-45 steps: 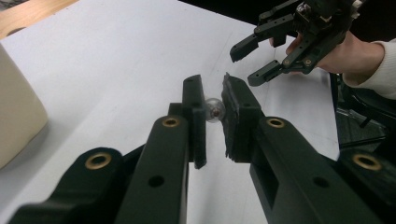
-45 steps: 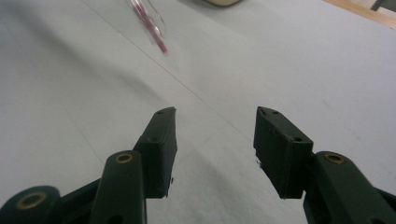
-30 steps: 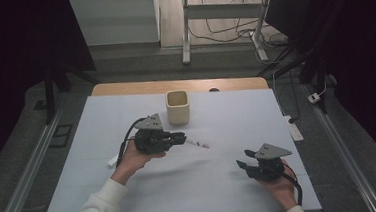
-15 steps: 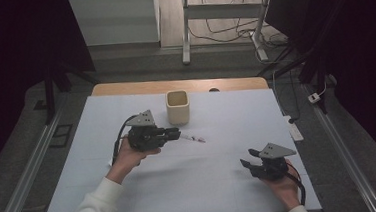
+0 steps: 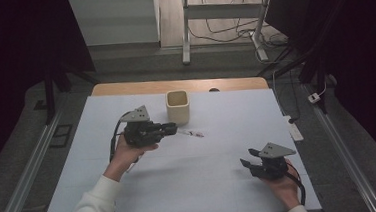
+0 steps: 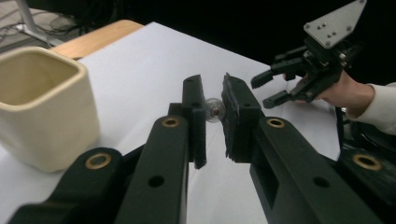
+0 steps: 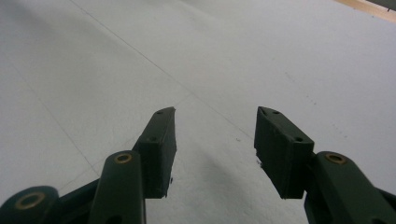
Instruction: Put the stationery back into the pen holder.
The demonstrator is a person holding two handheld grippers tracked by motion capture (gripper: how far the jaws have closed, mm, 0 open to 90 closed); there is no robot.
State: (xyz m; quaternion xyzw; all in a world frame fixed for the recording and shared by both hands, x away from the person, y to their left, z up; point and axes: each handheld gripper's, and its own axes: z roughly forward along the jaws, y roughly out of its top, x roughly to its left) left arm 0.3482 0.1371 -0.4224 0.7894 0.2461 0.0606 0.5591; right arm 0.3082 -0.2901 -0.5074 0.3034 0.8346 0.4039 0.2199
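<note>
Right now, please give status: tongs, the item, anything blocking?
Left tongs shut on small clear pen-like item, held beside cream cup. Right tongs open, nothing between them, low over white table. Nothing between item and cup.

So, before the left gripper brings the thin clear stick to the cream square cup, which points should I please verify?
1. Grip: the left gripper has its jaws closed on the thin clear stick: ok.
2. Target: the cream square cup stands upright and its opening looks free: ok.
3. Aim: in the high view the stick lies about level and points past the cup, not down into it: not ok.
4. Clearance: whether the stick's far tip is off the white table sheet: cannot tell.
5. Other hand: the right gripper is open, empty and far from the cup: ok.
</note>
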